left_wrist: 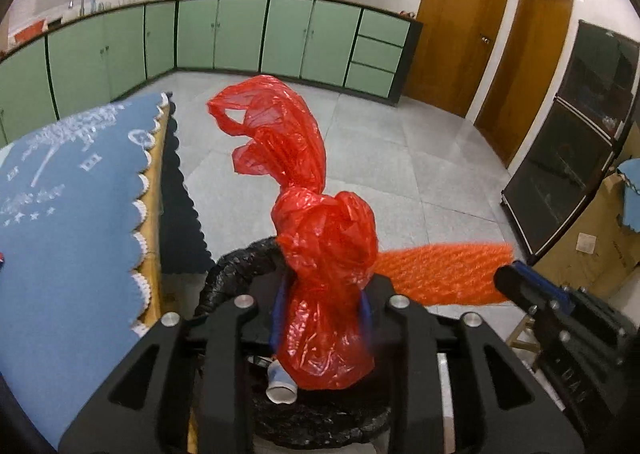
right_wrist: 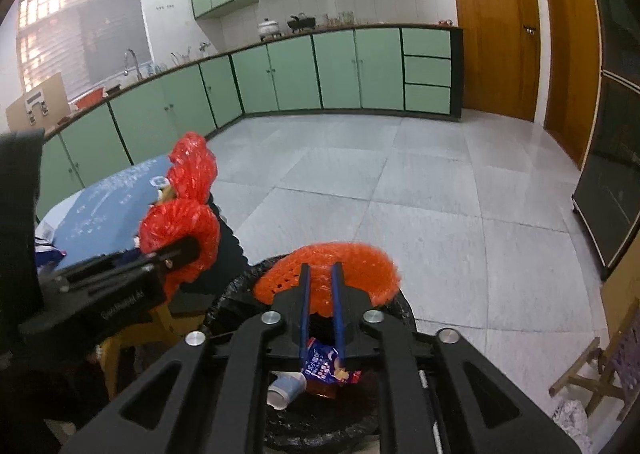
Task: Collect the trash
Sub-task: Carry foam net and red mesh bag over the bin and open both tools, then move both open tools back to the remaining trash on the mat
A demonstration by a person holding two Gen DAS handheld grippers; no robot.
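The left claw (left_wrist: 320, 314) squeezes a knotted red plastic bag (left_wrist: 324, 254) between its fingers. The right claw (right_wrist: 322, 290) pinches an orange net (right_wrist: 352, 266), its fingers close together. Right under both claws sits the black-lined trash bin (right_wrist: 236, 294) with a paper cup (right_wrist: 284, 388) and snack wrapper (right_wrist: 326, 364) inside.

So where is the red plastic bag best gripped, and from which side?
Probably on the bunched part of the red plastic bag under its knot, jaws closing across its sides, as the left gripper does: it is narrow and gathered there, while the handle loops are loose.
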